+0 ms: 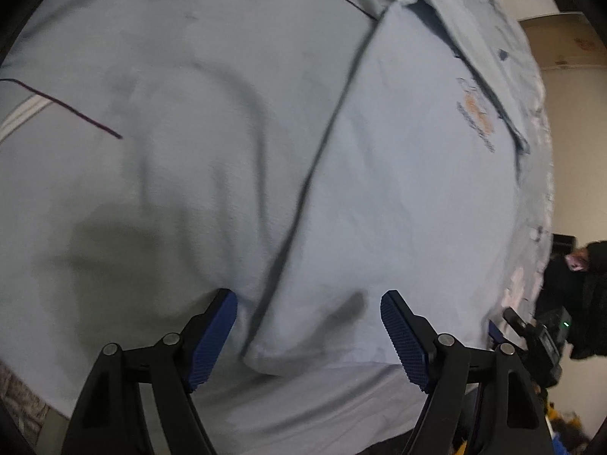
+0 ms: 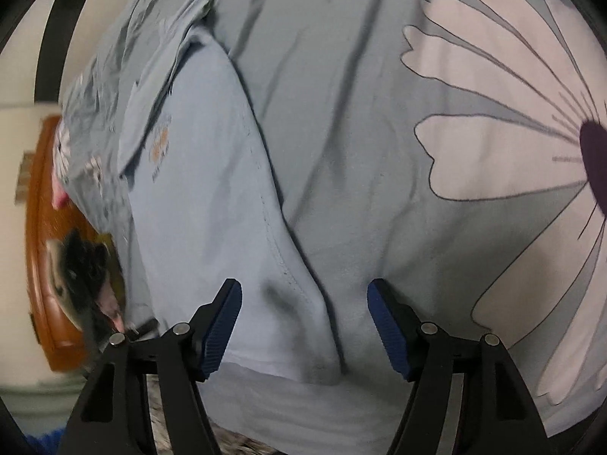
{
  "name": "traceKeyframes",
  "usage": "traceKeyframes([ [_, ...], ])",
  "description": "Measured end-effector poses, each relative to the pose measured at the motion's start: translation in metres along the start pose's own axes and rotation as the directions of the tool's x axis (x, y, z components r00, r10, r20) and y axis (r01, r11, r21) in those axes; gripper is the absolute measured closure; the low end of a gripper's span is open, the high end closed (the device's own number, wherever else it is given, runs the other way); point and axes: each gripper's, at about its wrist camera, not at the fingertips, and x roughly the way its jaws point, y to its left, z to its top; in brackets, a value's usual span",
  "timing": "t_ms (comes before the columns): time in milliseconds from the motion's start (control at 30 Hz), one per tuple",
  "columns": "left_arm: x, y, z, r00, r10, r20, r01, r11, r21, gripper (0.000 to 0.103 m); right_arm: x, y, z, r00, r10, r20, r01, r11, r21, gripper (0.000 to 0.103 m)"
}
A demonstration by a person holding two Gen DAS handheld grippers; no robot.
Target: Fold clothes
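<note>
A light blue polo shirt (image 1: 398,197) with an orange chest logo (image 1: 478,112) lies folded lengthwise on a bed. My left gripper (image 1: 309,335) is open, its blue pads either side of the shirt's near corner and long folded edge. In the right wrist view the same shirt (image 2: 205,189) runs away from me, collar (image 2: 182,30) at the far end. My right gripper (image 2: 304,328) is open just above the shirt's near hemmed corner (image 2: 303,303), nothing between the pads.
The shirt rests on a grey-blue bedsheet (image 2: 341,113) with a large white flower print (image 2: 512,132). A wooden headboard (image 2: 41,227) is at the left. A person in black (image 1: 580,276) and the other gripper (image 1: 531,333) show at the right of the left wrist view.
</note>
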Motion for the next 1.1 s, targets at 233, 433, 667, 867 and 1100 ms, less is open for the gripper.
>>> traceKeyframes([
  [233,0.004,0.002,-0.005,0.993,-0.098,-0.062,0.101,0.994,0.033,0.062,0.002,-0.014,-0.022,0.996,0.082,-0.04,-0.079,0.995,0.055,0.06],
  [433,0.002,0.017,-0.01,0.991,-0.127,-0.047,0.125,0.991,-0.042,0.09,0.0,-0.025,-0.03,0.994,0.092,-0.051,-0.085,0.988,0.128,0.086],
  [667,-0.013,-0.007,-0.005,0.995,-0.091,-0.031,0.093,0.994,0.052,0.099,-0.022,-0.02,-0.033,0.997,0.04,-0.061,-0.037,0.998,0.056,0.097],
  [867,-0.063,-0.031,0.019,0.984,-0.174,0.037,0.17,0.981,0.093,0.099,-0.065,0.01,-0.006,0.977,0.212,0.023,-0.212,0.977,0.002,0.097],
  [1100,-0.108,-0.077,0.108,0.959,-0.22,0.179,0.191,0.967,0.166,0.099,-0.085,0.066,0.098,0.926,0.359,0.119,-0.352,0.933,-0.08,0.098],
])
